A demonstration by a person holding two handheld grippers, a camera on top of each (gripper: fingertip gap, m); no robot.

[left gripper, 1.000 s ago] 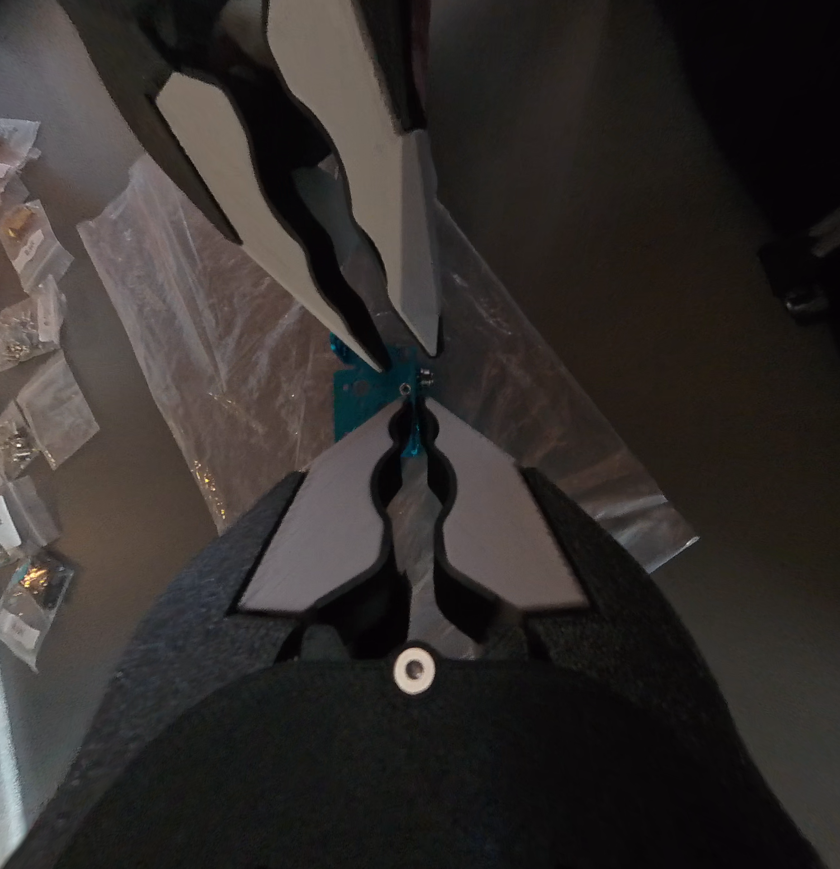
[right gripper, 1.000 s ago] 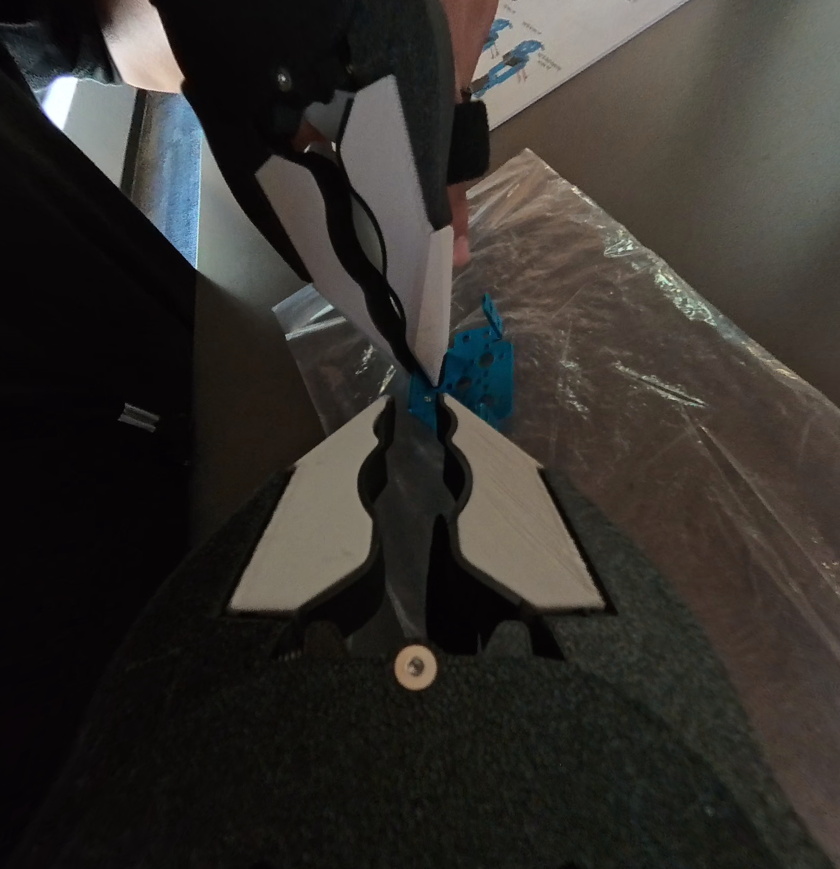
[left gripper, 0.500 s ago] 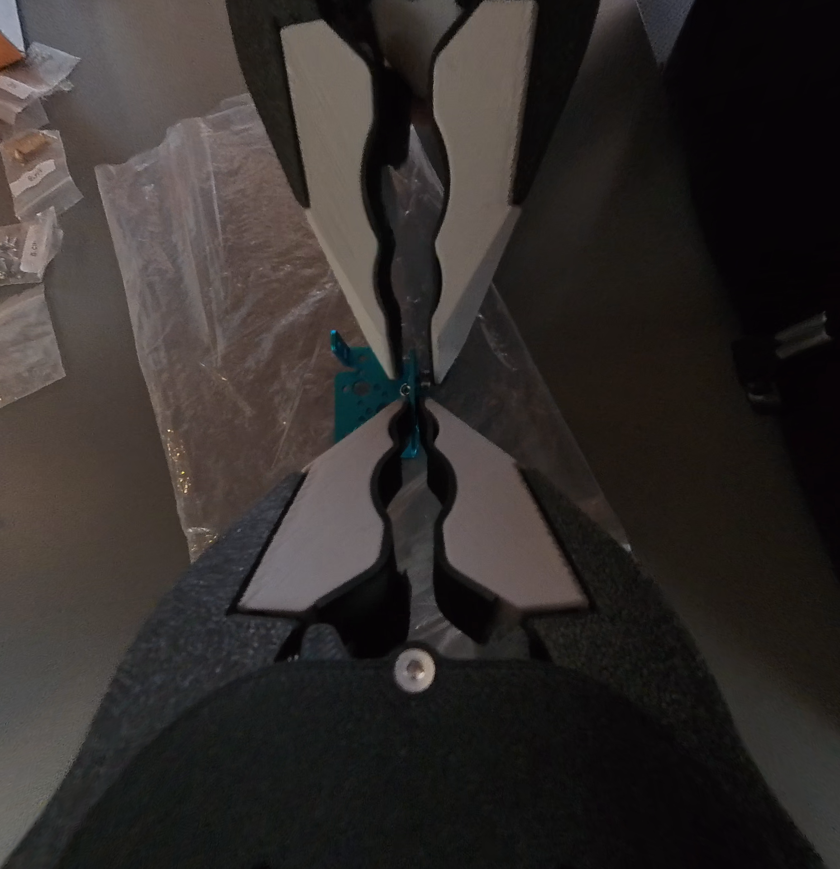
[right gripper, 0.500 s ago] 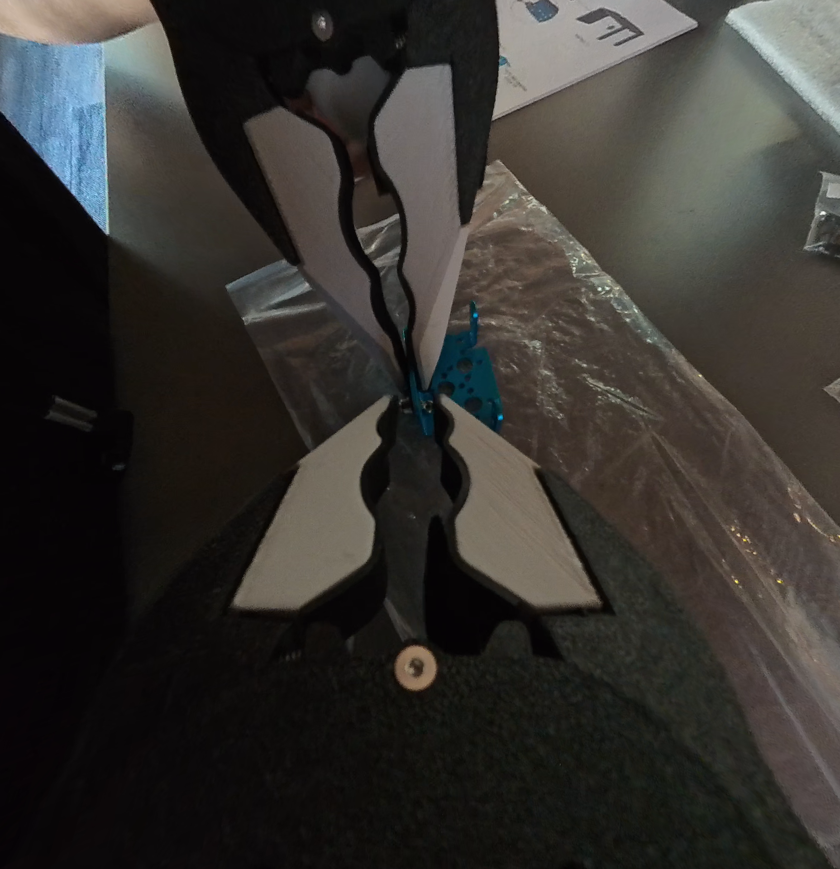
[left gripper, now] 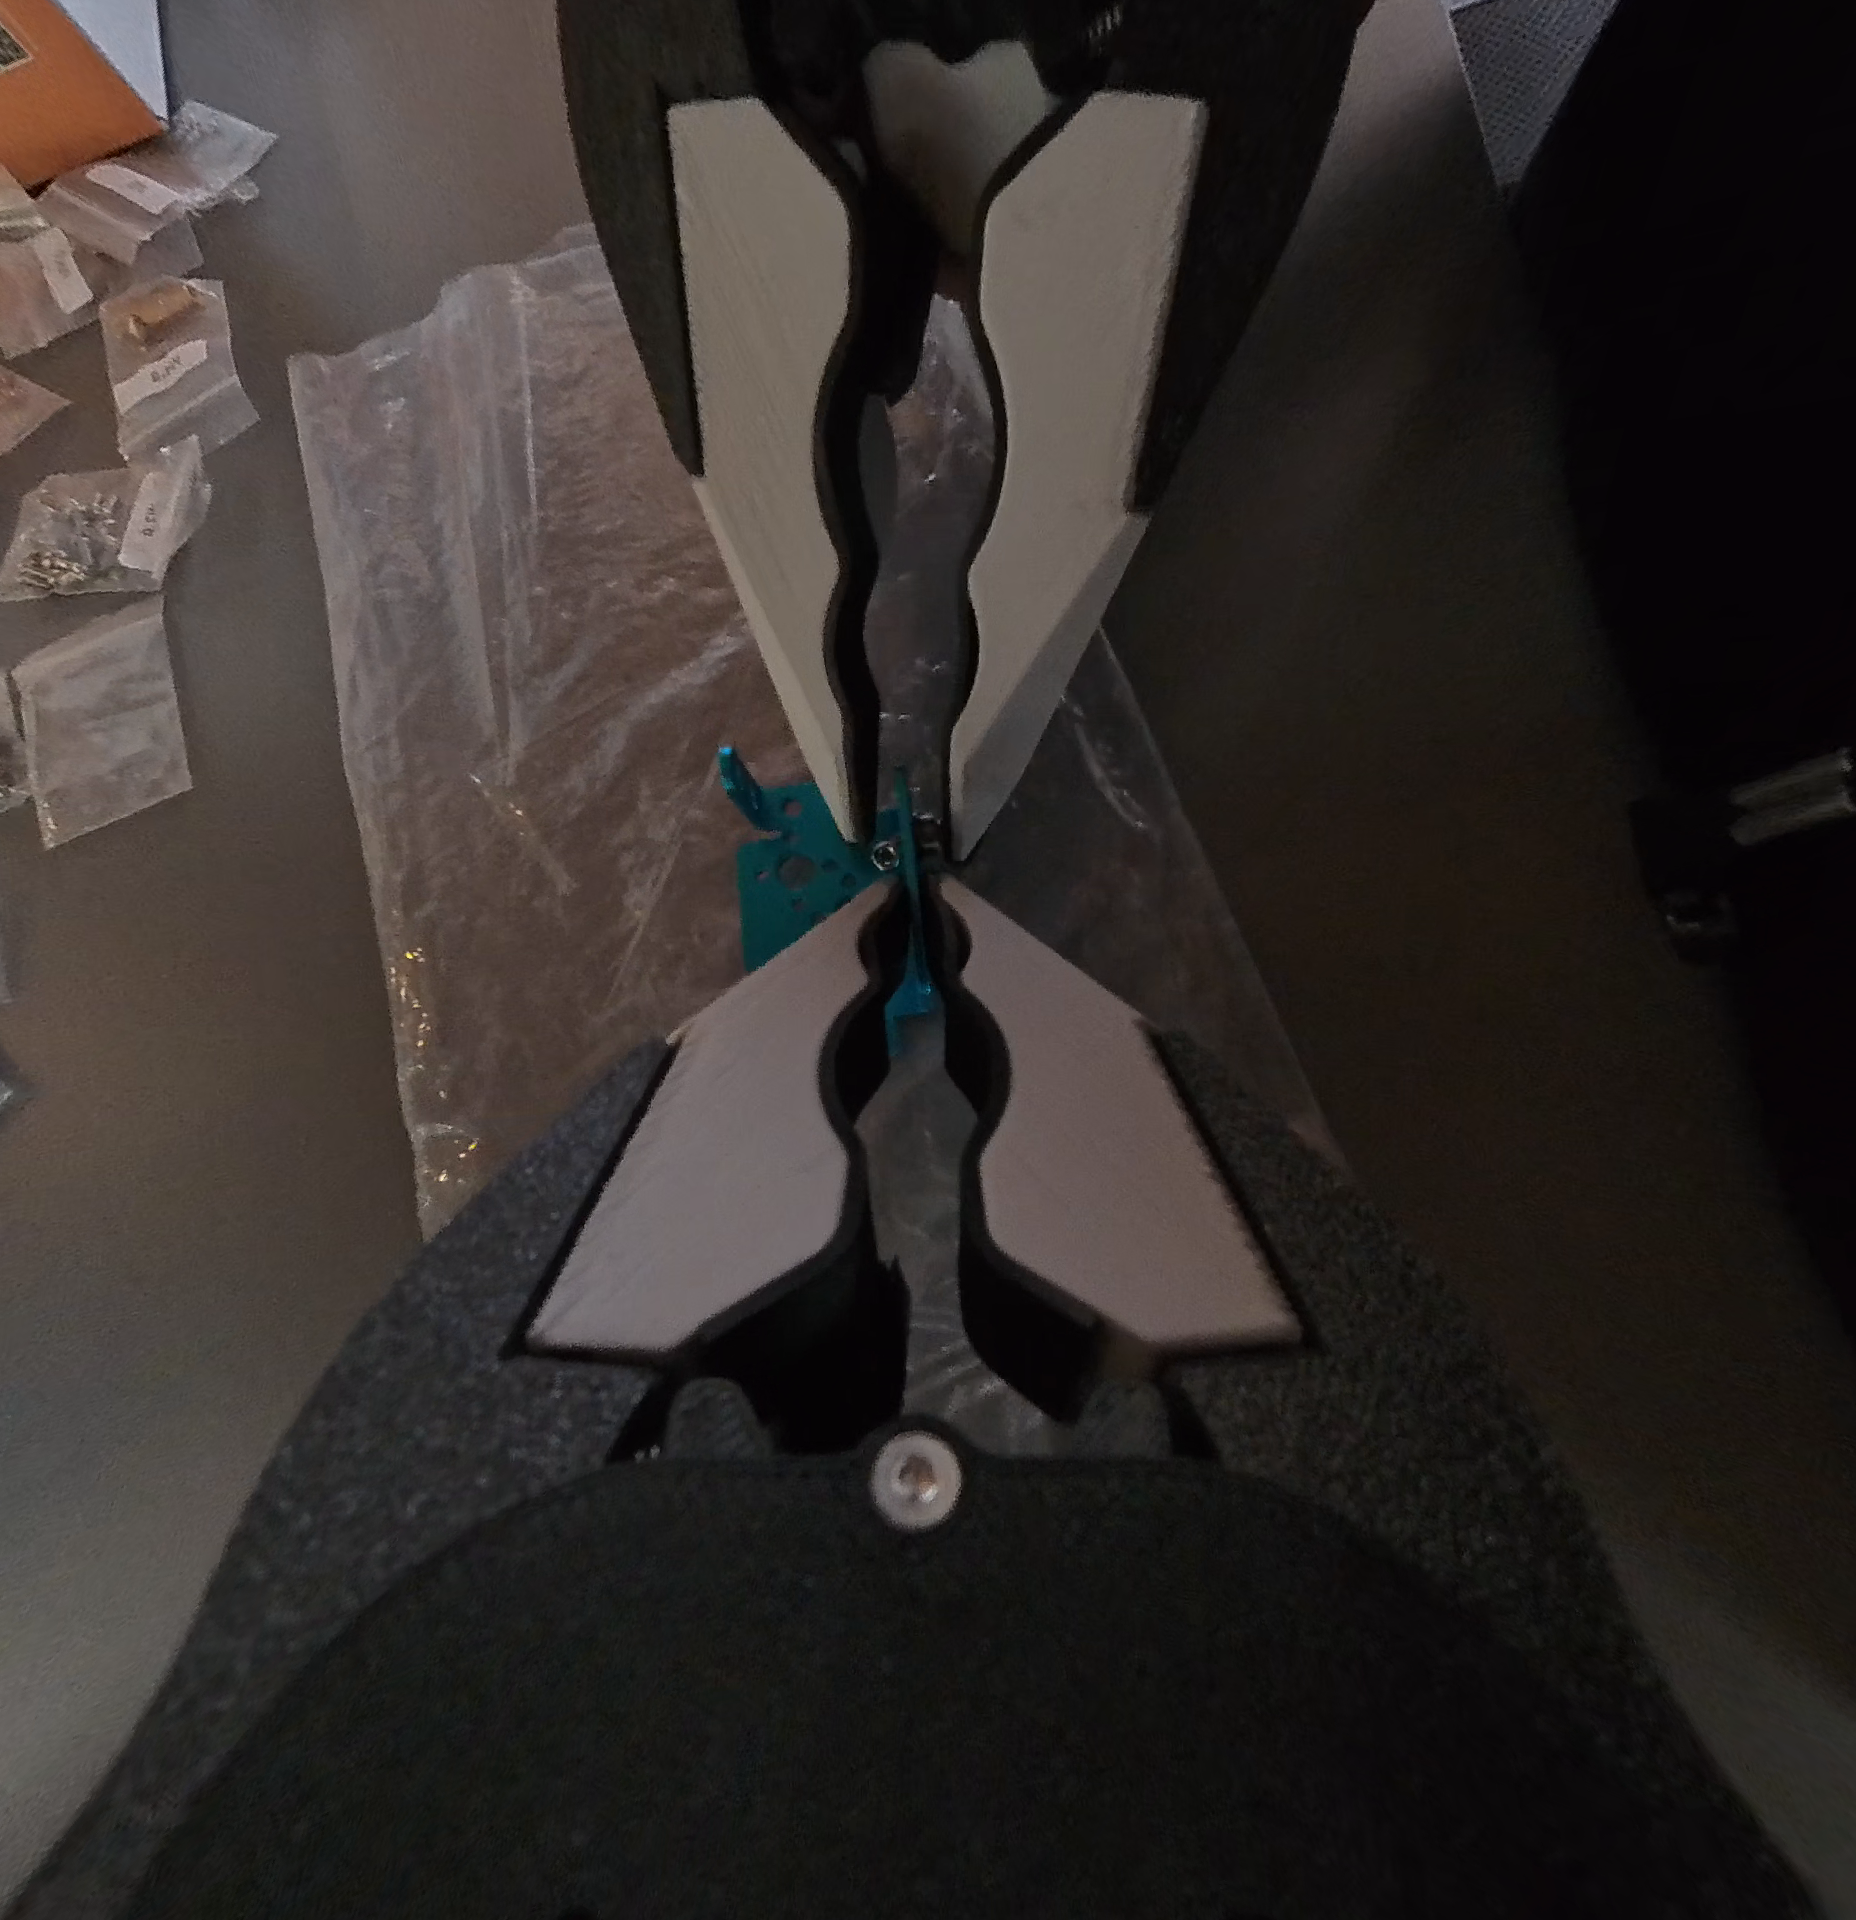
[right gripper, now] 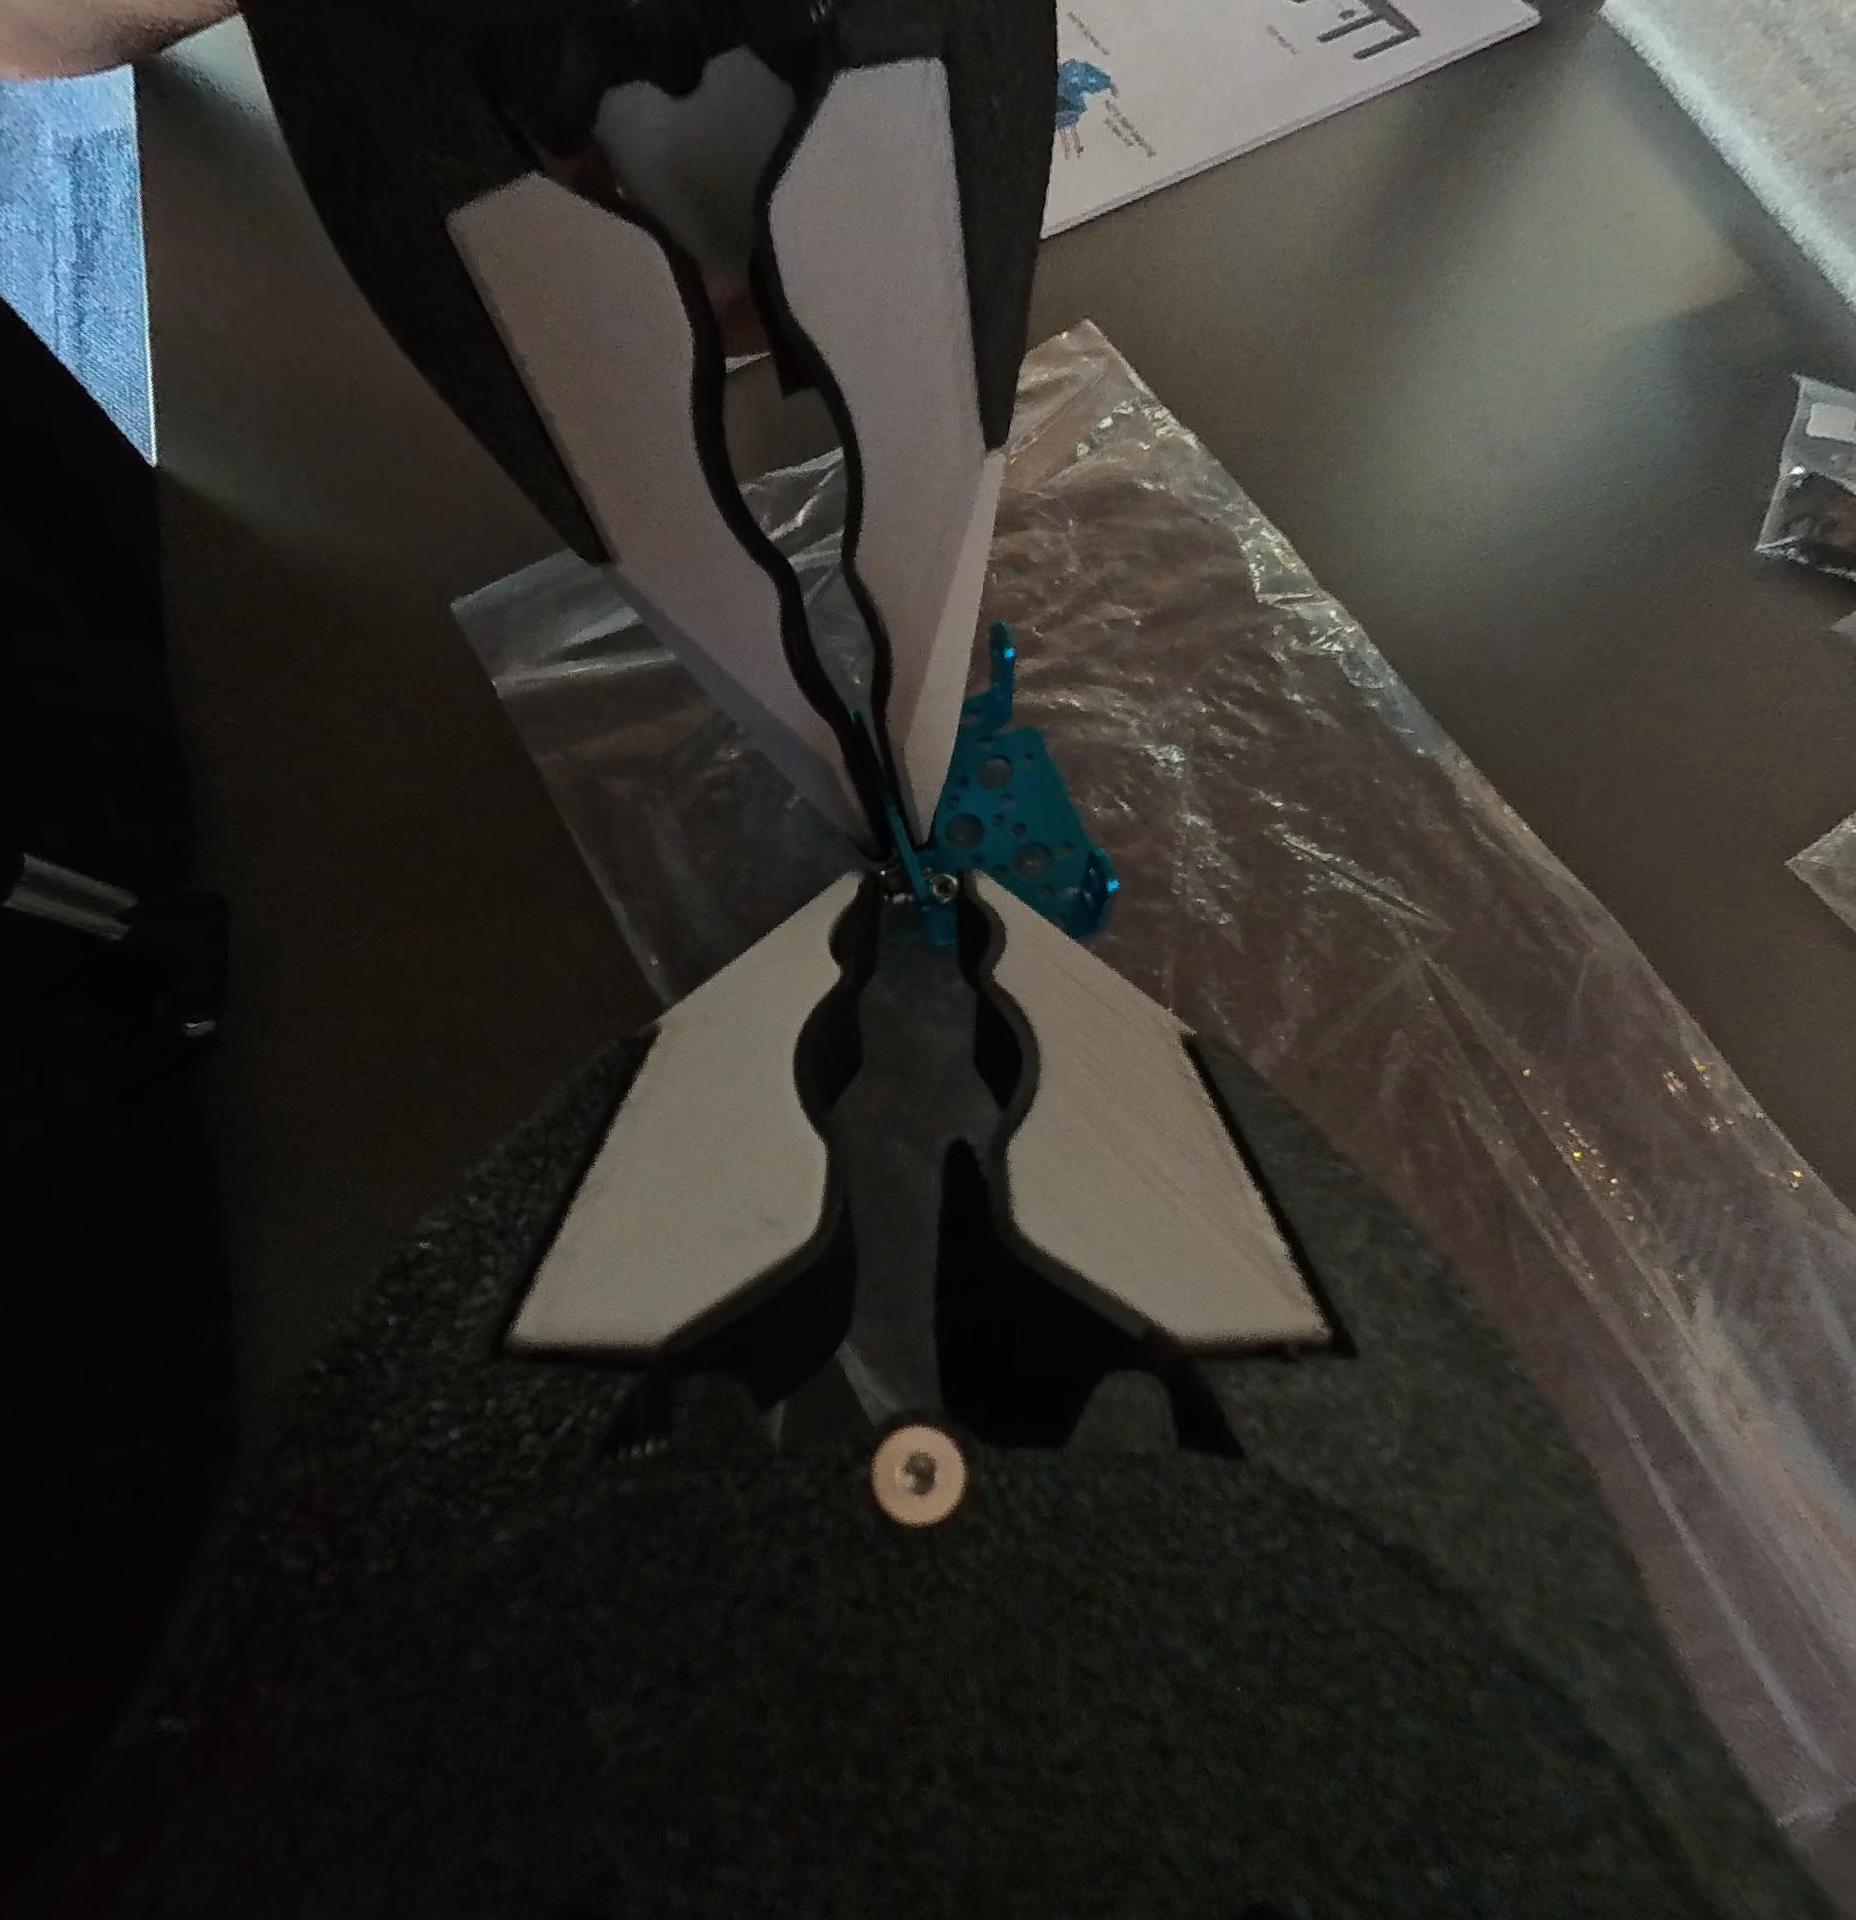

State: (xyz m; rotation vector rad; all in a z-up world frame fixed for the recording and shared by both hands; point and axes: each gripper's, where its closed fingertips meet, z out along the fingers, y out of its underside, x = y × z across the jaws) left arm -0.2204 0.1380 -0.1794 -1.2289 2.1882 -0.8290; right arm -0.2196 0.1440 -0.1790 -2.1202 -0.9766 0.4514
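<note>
A: Entry. Left gripper [left gripper: 916, 904] has its fingers pressed nearly together on the upright flange of the blue bracket [left gripper: 789, 883], at frame centre. The right gripper [right gripper: 924, 894] meets it tip to tip from the top of the frame and pinches the same flange, with a small screw [left gripper: 884, 854] at its tips.

B: Where is the bracket?

A: Held between the two, above the clear plastic bag [left gripper: 550, 623] on the dark table [left gripper: 1319, 727]. I cannot tell whether it touches the bag.

B: Handling judgement?

A: The flange is thin and the contact small. Squeeze both evenly and keep the tips in line, or the piece will likely twist.

B: View differences?

A: The left wrist view alone shows the small parts bags [left gripper: 103, 540] at left and the orange box [left gripper: 51, 83] in the upper left corner. The right wrist view alone shows the bracket's far side tab and a printed sheet [right gripper: 1267, 104] along the top.
</note>
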